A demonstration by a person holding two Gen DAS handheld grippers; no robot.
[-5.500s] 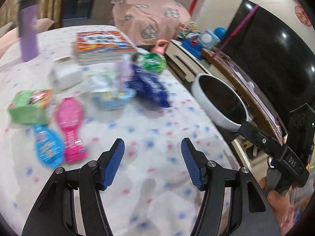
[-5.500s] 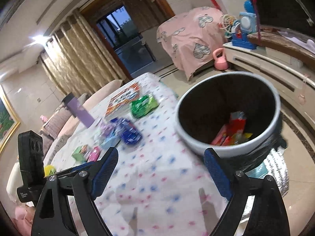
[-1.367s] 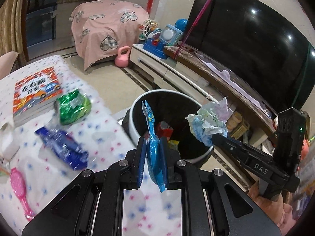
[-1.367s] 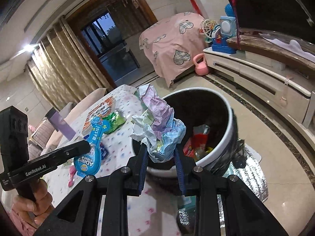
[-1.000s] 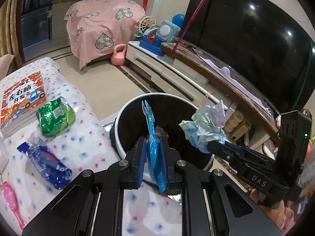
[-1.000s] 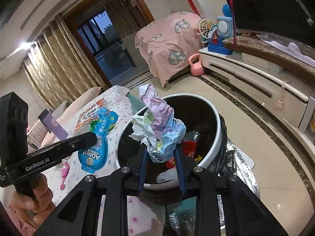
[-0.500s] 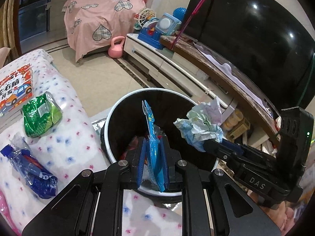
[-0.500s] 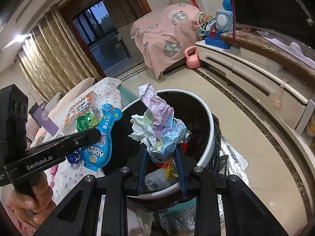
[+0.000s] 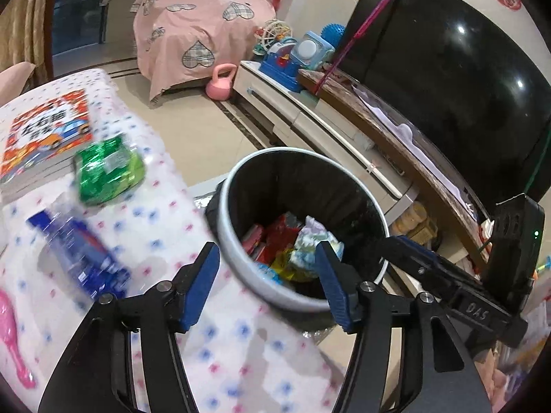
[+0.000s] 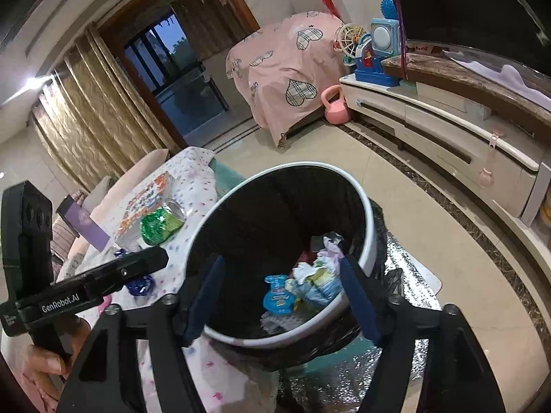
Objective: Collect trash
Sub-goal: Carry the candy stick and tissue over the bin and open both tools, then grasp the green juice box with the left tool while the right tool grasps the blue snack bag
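The black bin with a white rim (image 9: pixel 225 227) stands on the floor beside the table. A crumpled paper wad (image 9: pixel 313 244) and a flat blue packet (image 10: pixel 277 296) lie inside it on red and yellow wrappers. My left gripper (image 9: pixel 268 285) hangs over the table edge by the bin, its jaws opening with nothing between them. My right gripper (image 10: pixel 282 296) is above the bin rim (image 10: pixel 366 220), its jaws also opening and empty. On the dotted tablecloth lie a green bag (image 9: pixel 106 172) and a blue wrapper (image 9: pixel 82 254).
A picture book (image 9: pixel 44 130) and a pink brush (image 9: pixel 13 327) lie on the table, with a purple bottle (image 10: pixel 86 223) further back. A low TV cabinet (image 10: pixel 447 130) runs behind the bin. A pink kettlebell (image 9: pixel 222 84) sits on the floor.
Both grippers went from shut to open. The blue packet and the paper wad dropped out of them into the bin. The left gripper drew back toward the table.
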